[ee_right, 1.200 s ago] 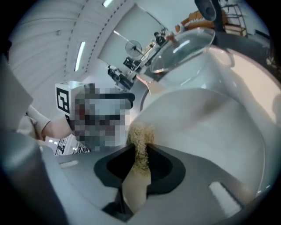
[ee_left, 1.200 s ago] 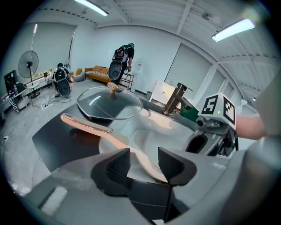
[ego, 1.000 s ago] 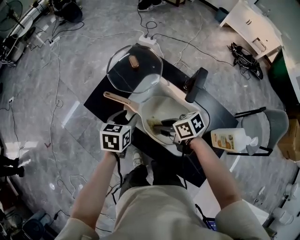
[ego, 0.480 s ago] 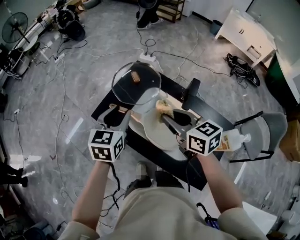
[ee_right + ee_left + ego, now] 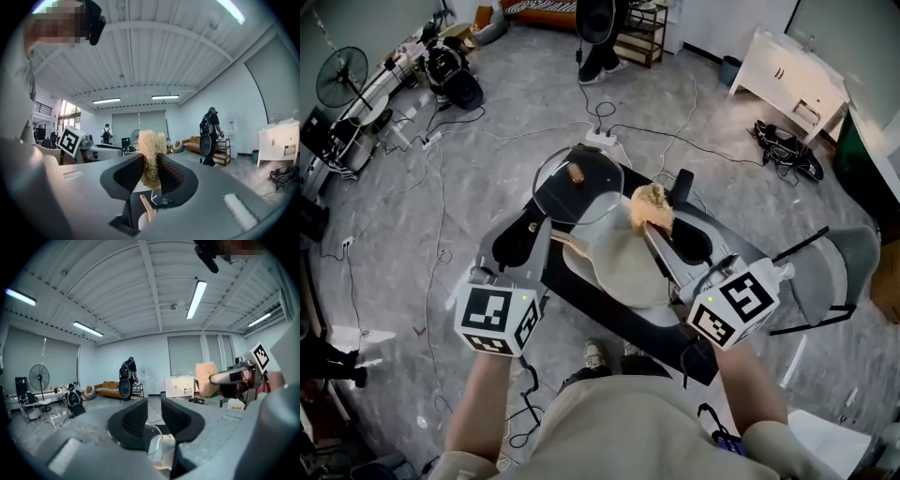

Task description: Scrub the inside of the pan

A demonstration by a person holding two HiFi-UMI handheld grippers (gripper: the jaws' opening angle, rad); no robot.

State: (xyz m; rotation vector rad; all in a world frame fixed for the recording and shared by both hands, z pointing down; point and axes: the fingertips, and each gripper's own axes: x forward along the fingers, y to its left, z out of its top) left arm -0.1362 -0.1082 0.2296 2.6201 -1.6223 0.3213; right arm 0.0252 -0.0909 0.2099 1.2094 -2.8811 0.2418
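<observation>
Left gripper [image 5: 154, 409]: its jaws have just been closing; a narrow gap is left between the pads and nothing is in it.
Right gripper [image 5: 150, 165]: its jaws are clamped on a tan fibrous scrubbing pad [image 5: 150, 149], whose top sticks out past the fingertips.
Pan: the cream-coloured frying pan [image 5: 623, 270] with a wooden handle lies on the low black table [image 5: 592, 306], below both grippers and touched by neither.
Lid: a round glass lid [image 5: 578, 183] with a wooden knob lies just beyond the pan.
</observation>
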